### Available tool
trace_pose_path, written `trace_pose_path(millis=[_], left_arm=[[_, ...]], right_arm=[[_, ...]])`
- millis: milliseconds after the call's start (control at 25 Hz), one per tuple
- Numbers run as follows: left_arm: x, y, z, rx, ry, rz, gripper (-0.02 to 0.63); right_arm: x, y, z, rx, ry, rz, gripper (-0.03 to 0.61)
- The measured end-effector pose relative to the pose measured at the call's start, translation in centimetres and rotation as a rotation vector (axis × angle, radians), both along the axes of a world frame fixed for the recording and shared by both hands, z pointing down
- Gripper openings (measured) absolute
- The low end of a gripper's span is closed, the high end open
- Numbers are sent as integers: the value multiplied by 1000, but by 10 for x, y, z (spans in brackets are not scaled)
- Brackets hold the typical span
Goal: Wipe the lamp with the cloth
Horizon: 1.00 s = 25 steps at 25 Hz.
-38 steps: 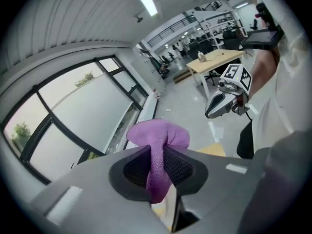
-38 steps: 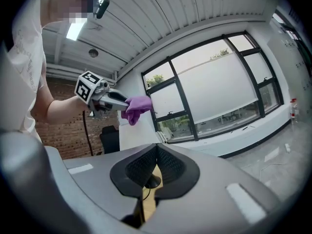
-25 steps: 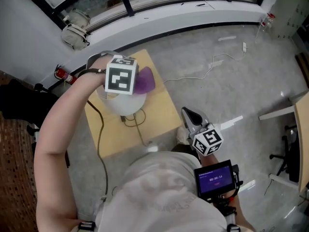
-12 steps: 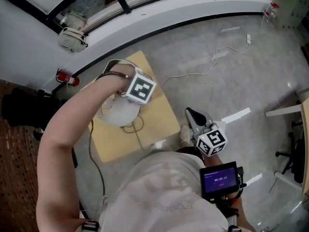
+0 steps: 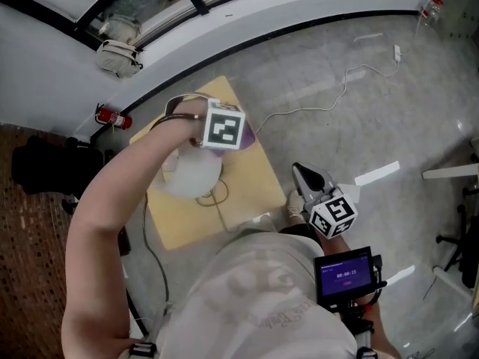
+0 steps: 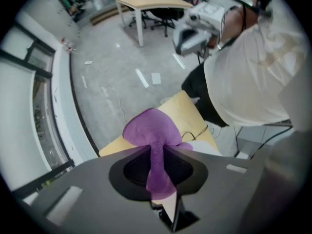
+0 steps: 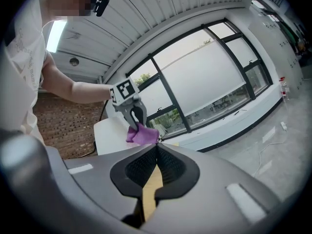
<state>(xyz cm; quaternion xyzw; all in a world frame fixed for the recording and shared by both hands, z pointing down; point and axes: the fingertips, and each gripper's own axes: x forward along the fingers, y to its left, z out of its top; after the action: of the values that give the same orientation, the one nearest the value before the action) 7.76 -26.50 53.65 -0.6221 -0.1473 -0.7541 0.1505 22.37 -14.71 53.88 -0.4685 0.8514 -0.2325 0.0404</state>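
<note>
right hand-held gripper (image 7: 157, 149): low beside the person's body, well apart from the bench (image 5: 251, 189). Its own view shows dark ribbed jaws pressed together with nothing between them.
left hand-held gripper (image 6: 157, 150): jaws pinching the cloth (image 6: 150, 126). In the head view its marker cube (image 5: 224, 124) covers the jaws entirely.
cloth: purple, soft and fuzzy, bunched into a rounded lobe past the jaw tips. Only a sliver peeks from under the cube in the head view. The right gripper view shows it at the top edge of the lamp (image 5: 193, 175), apparently touching.
lamp: smooth, white, rounded shade, partly hidden by the forearm (image 5: 127, 178). Its base cannot be made out.
bench: small, square, pale wood. A dark cord (image 5: 215, 198) loops on it beside the lamp.
floor (image 5: 374, 126): grey and glossy. A thin white cable (image 5: 346, 77) trails across it.
window (image 7: 204, 77): dark-framed panes, shown upright in the right gripper view and cut off at the top of the head view.
</note>
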Motion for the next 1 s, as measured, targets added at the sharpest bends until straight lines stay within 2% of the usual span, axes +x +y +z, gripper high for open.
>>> trace_pose_path(millis=[80, 120, 200, 360, 480, 640, 840, 1000], left_arm=[[21, -23, -26, 48, 126, -83, 69], [22, -29, -32, 49, 141, -129, 69], [7, -31, -24, 25, 75, -205, 69], [-30, -23, 16, -5, -79, -229, 69], [-50, -20, 21, -33, -122, -289, 69], [-57, -30, -9, -48, -70, -390, 67], [-69, -30, -50, -82, 8, -457, 67], [-84, -26, -84, -95, 39, -492, 67]], right_arm=[[1, -1, 3, -6, 2, -6, 14], [0, -1, 3, -8, 1, -9, 14], [-3, -3, 3, -9, -3, -17, 14], [-7, -3, 1, -3, 0, -30, 14], [-1, 0, 4, -10, 3, -18, 14], [3, -4, 7, -17, 3, -21, 14], [-8, -13, 1, 0, 2, -59, 14], [-14, -12, -3, 7, 1, -83, 14]])
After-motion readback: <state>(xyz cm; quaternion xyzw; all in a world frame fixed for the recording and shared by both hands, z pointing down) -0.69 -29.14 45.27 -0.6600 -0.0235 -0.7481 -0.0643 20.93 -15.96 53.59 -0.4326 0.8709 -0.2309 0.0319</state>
